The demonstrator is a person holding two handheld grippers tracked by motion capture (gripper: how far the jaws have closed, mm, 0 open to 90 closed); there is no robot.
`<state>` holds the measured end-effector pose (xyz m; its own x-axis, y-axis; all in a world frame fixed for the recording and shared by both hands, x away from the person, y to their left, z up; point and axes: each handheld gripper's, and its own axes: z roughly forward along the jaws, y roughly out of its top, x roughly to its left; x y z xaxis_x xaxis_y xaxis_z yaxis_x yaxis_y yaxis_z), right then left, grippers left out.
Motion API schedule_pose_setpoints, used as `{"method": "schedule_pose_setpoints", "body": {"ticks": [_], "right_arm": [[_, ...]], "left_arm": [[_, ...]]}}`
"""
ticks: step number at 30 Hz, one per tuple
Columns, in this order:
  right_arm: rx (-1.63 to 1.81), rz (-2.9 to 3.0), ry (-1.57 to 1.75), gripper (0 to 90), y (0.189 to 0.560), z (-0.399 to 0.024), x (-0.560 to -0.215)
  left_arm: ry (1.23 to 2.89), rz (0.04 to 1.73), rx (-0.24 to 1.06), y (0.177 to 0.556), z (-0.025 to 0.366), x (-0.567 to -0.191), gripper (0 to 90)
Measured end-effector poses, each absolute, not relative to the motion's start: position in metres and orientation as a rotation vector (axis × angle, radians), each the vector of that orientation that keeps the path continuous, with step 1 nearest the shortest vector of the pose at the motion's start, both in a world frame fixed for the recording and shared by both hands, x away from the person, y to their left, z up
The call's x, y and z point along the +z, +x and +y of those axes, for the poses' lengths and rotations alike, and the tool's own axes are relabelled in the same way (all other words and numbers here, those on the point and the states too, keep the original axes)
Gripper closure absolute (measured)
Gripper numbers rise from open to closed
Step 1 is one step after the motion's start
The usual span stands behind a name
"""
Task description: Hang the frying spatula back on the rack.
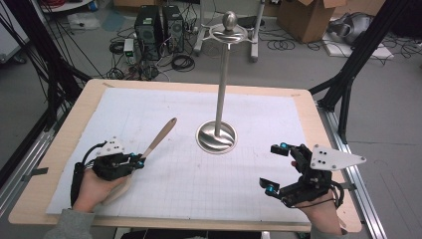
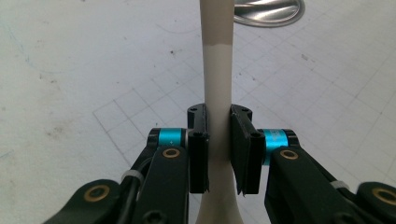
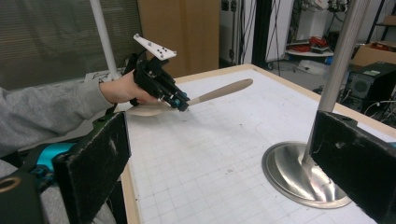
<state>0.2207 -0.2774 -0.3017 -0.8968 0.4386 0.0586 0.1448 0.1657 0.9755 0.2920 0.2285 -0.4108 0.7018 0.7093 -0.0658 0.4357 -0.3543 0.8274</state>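
At lower left of the high view, the left tool (image 1: 141, 160) pinches the slim neck of a wooden spoon (image 1: 160, 136), its black pads pressed against the pale handle from both sides, as the left gripper view shows close up (image 2: 218, 154). The spoon's darker, rounded handle end slants up and away toward the centre of the frame, clear of the surface, while its broad bowl end lies under the person's hand. At lower right, the right tool (image 1: 273, 169) hovers with its jaws spread wide and nothing between them; in the right gripper view the two rough, black foam-like pads rise at the left and right edges of the frame. Between the two hands, just above centre, stands a metal stand (image 1: 222, 84): a straight brushed-steel pole on a round, dished, shiny base, topped by a ring and a ball knob. It holds nothing. All rests on a desk (image 1: 308, 107) of light wood with rounded corners, covered by a white mat (image 1: 149, 104) printed with a faint square grid and lightly scuffed.
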Motion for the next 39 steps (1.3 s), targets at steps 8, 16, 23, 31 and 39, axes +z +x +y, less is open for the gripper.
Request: {"method": "schedule_pose_setpoints", "body": {"ticks": [8, 16, 23, 31, 39], "right_arm": [[1.8, 2.201, 0.574, 4.1, 0.219, -0.28, -0.302], [1.798, 2.202, 0.581, 4.1, 0.218, -0.281, -0.303], [1.8, 2.194, 0.589, 4.1, 0.218, -0.284, -0.303], [1.799, 2.197, 0.588, 4.1, 0.217, -0.284, -0.303], [1.793, 2.197, 0.592, 4.1, 0.219, -0.283, -0.304]], "left_arm": [[1.982, 0.865, 0.38, 0.293, 0.229, -0.404, 77.7], [1.953, 0.85, 0.364, 0.295, 0.23, -0.397, 77.7], [1.93, 0.835, 0.356, 0.295, 0.228, -0.39, 77.7], [1.93, 0.818, 0.378, 0.293, 0.227, -0.38, 77.7], [1.9, 0.818, 0.359, 0.293, 0.224, -0.372, 77.7]]}}
